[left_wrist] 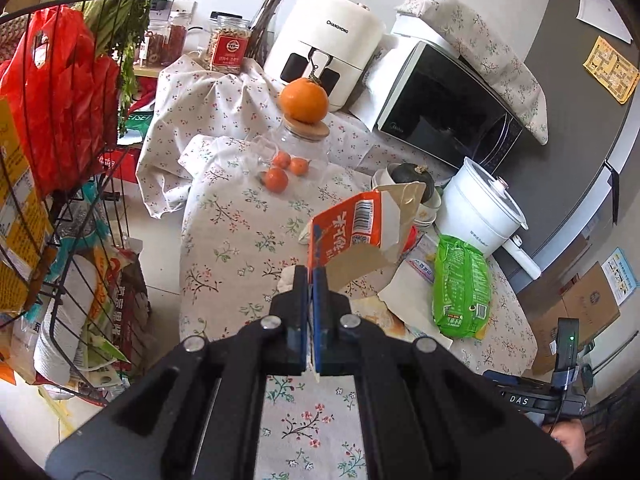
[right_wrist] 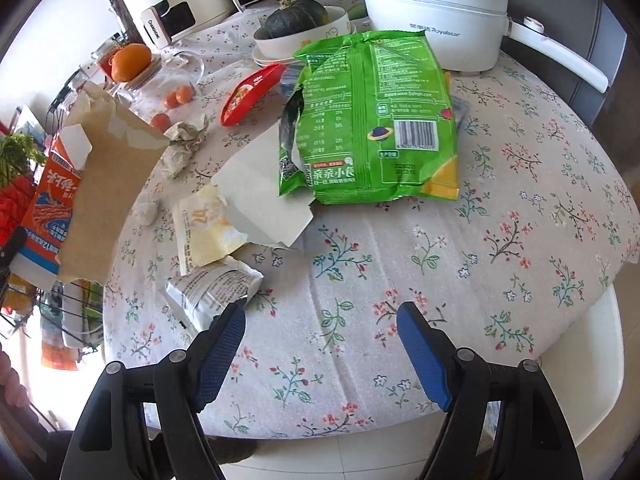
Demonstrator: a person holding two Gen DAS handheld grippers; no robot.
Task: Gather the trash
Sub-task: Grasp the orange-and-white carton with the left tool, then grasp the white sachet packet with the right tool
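Carton: the orange carton (left_wrist: 352,236) hangs flattened in the air above the floral tablecloth (left_wrist: 240,240), at 12 o'clock from the left gripper (left_wrist: 311,276).
Left gripper: jaws pressed together on the carton's lower edge.
Right gripper: the right gripper (right_wrist: 320,320) hovers low over the cloth, jaws spread wide, nothing between them.
Remaining trash: green snack bag (right_wrist: 376,120) at 12 o'clock of the right gripper; white wrapper (right_wrist: 216,284) at 10 o'clock, just beside its left finger.
Right view only: crumpled tissue (right_wrist: 184,144) and red packet (right_wrist: 248,96), mostly hidden behind the carton in the left view.
Left view only: wire rack (left_wrist: 60,200) at 9 o'clock; microwave (left_wrist: 448,108) at 1 o'clock.
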